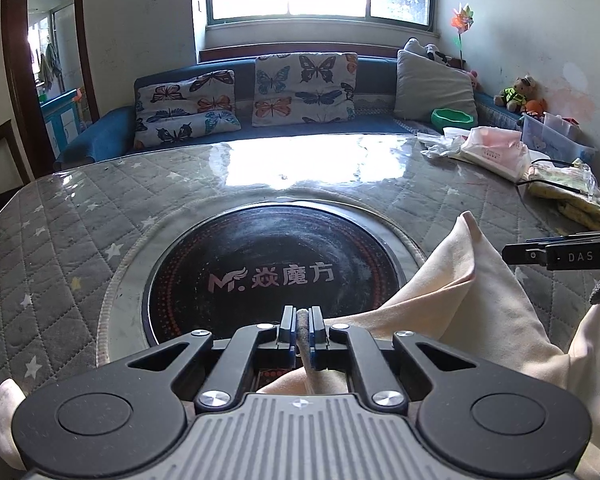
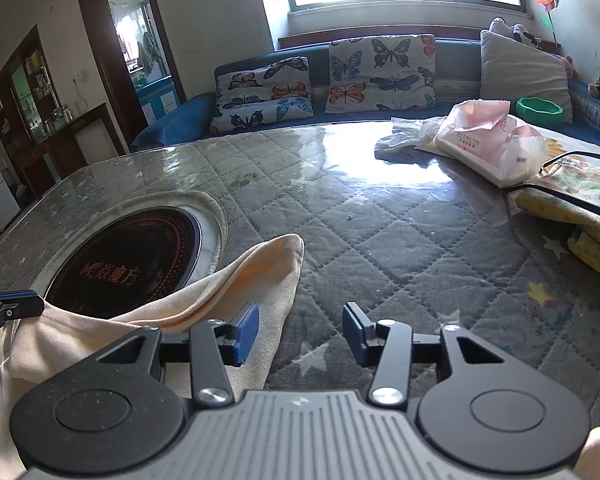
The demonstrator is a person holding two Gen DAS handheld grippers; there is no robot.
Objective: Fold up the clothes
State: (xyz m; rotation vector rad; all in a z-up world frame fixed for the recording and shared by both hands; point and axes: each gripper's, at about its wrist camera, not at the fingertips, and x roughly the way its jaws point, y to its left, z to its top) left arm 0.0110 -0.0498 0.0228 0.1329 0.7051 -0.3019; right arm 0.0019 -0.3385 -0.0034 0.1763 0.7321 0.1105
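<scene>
The left gripper (image 1: 302, 330) pinched a thick rolled edge of the soft cream garment (image 1: 460, 300) between its blue pads. The cloth lay rumpled across the quilted, star-printed table cover (image 2: 380, 240), partly overlapping the round, glossy black hotplate (image 1: 260, 264). The right gripper (image 2: 300, 334) stood open, empty, over the cover.

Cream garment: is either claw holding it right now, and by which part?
The left claw is shut on a folded edge of the cream garment. The right claw is open, gripping nothing.
</scene>
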